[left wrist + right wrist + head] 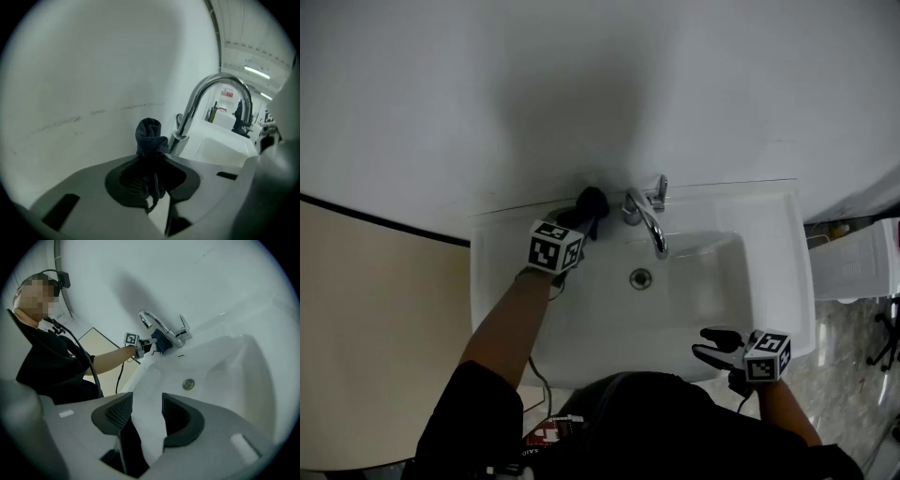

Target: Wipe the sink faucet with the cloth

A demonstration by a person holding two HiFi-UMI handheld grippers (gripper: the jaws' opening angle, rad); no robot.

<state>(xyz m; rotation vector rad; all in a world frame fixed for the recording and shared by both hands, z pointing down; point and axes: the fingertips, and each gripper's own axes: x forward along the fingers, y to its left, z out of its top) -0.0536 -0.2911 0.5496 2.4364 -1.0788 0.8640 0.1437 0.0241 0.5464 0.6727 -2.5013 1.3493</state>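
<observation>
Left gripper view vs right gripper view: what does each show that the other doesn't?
Only the left gripper view: the pinch itself, the left gripper shut on the bunched dark cloth, plus ceiling lights beyond the sink. Only the right gripper view: the drain, the person, and the right gripper with jaws apart, holding nothing. Both: faucet, cloth, sink, white wall.

A white wall (581, 75) meets a beige panel (366, 328) at left.
</observation>
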